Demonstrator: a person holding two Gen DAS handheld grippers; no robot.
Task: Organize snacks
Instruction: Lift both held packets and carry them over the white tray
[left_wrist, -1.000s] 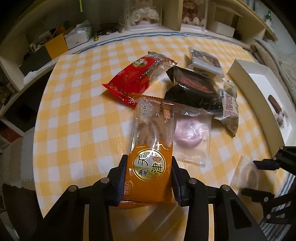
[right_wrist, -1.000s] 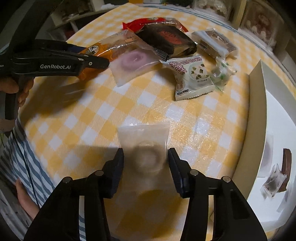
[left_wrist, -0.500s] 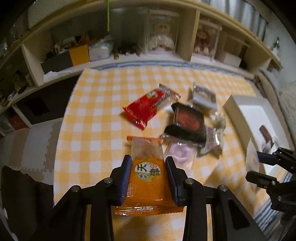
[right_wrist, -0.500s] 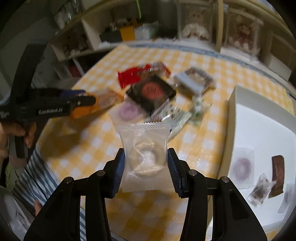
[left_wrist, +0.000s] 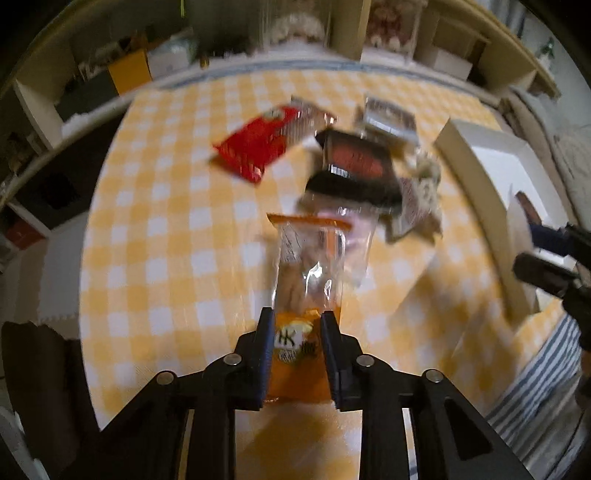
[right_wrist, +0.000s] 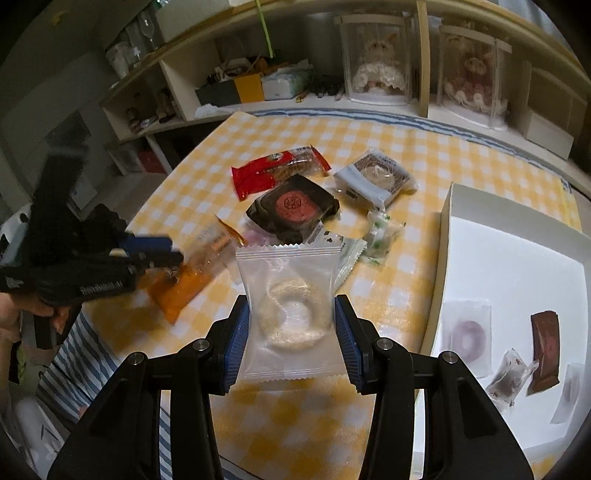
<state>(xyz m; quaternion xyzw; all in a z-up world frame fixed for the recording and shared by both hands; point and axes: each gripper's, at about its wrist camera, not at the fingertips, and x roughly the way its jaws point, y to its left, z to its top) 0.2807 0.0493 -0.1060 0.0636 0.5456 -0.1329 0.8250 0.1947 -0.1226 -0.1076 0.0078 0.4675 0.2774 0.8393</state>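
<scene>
My left gripper (left_wrist: 297, 328) is shut on the orange biscuit packet (left_wrist: 308, 266), squeezing its lower end and holding it clear of the yellow checked table (left_wrist: 155, 221); the same packet (right_wrist: 192, 273) shows at the left of the right wrist view. My right gripper (right_wrist: 291, 314) is shut on a clear packet with a white ring-shaped snack (right_wrist: 291, 314), lifted above the table. To its right stands the white box (right_wrist: 517, 266), holding several wrapped snacks.
On the table lie a red packet (right_wrist: 273, 173), a black packet with a red disc (right_wrist: 295, 206), a grey-white packet (right_wrist: 376, 177), a small green-white sweet (right_wrist: 380, 236) and a pink ring packet (left_wrist: 354, 225). Shelves line the far side. A hand (right_wrist: 22, 314) holds the left gripper.
Both grippers have lifted their packets off the table. The left jaws have squeezed the orange packet narrower. The right gripper has tilted up, bringing the shelves and the white box into view.
</scene>
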